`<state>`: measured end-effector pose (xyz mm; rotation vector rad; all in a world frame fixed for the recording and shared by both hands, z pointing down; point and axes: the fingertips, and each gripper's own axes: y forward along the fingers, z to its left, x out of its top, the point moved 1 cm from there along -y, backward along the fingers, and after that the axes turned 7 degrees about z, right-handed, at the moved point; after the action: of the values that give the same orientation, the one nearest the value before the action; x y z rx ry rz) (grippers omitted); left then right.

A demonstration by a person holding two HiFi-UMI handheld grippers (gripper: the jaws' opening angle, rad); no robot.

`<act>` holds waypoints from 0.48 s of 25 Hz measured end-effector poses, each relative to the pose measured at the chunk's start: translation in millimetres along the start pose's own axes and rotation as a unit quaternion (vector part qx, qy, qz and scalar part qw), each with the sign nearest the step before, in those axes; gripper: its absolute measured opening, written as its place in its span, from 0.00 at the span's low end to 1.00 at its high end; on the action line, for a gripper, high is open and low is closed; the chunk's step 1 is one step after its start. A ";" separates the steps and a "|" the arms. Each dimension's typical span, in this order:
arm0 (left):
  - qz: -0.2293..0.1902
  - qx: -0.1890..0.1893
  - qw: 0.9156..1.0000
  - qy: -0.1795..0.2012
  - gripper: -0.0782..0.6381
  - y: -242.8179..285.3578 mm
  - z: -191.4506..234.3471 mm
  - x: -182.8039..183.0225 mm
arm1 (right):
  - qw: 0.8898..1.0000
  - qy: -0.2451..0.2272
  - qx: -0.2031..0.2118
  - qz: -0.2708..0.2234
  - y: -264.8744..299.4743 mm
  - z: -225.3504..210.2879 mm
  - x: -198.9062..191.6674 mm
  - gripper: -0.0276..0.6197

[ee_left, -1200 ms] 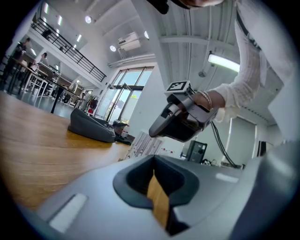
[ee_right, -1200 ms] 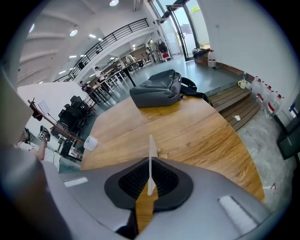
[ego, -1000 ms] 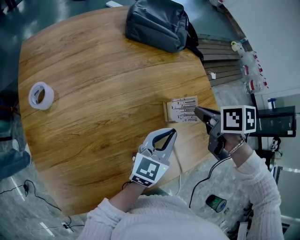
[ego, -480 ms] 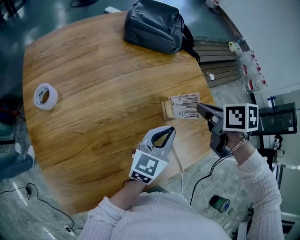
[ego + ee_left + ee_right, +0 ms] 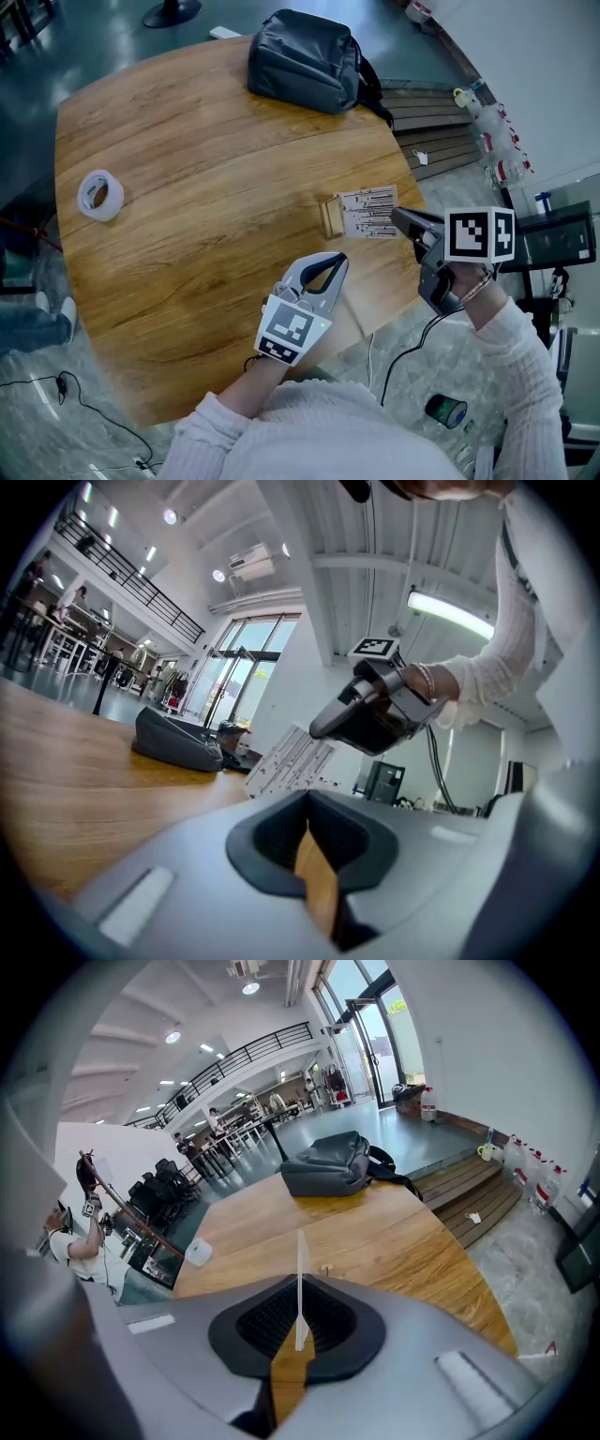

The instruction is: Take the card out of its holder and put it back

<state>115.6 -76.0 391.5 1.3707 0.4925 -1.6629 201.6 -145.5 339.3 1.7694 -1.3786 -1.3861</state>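
Observation:
A white card (image 5: pixel 367 212) printed with dark lines is pinched at its right edge by my right gripper (image 5: pixel 396 217), which is shut on it. The card's left edge sits at the small wooden holder (image 5: pixel 330 217); I cannot tell whether it is in the slot. In the right gripper view the card (image 5: pixel 300 1274) stands edge-on between the jaws, with the holder (image 5: pixel 325 1269) just beyond. My left gripper (image 5: pixel 339 260) hovers near the table's front edge, shut and empty. In the left gripper view the tilted card (image 5: pixel 286 758) hangs from the right gripper (image 5: pixel 323 726).
A dark grey bag (image 5: pixel 305 61) lies at the far side of the round wooden table (image 5: pixel 206 187). A roll of tape (image 5: pixel 99 195) sits at the left. Steps and bottles (image 5: pixel 487 131) are off the table's right edge, cables on the floor below.
The head camera has shifted a little, so the table slides in the picture. Both grippers and the card keep their places relative to the holder.

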 end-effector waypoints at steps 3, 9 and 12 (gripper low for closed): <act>-0.002 0.000 1.000 -0.003 0.12 0.3 0.4 2.3 | 1.000 -0.005 -0.003 0.001 -0.9 1.5 -0.6 0.05; -0.009 0.002 1.000 -0.001 0.12 0.0 0.9 6.0 | 1.000 -0.002 -0.004 0.000 -1.7 2.0 -2.1 0.05; -0.008 0.015 1.000 0.008 0.12 -0.8 3.7 5.4 | 1.000 -0.001 -0.006 -0.003 -1.9 1.1 -0.1 0.05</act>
<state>112.9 -80.4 387.4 1.4057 0.4899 -1.6801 201.4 -144.4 337.3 1.7669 -1.3648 -1.3957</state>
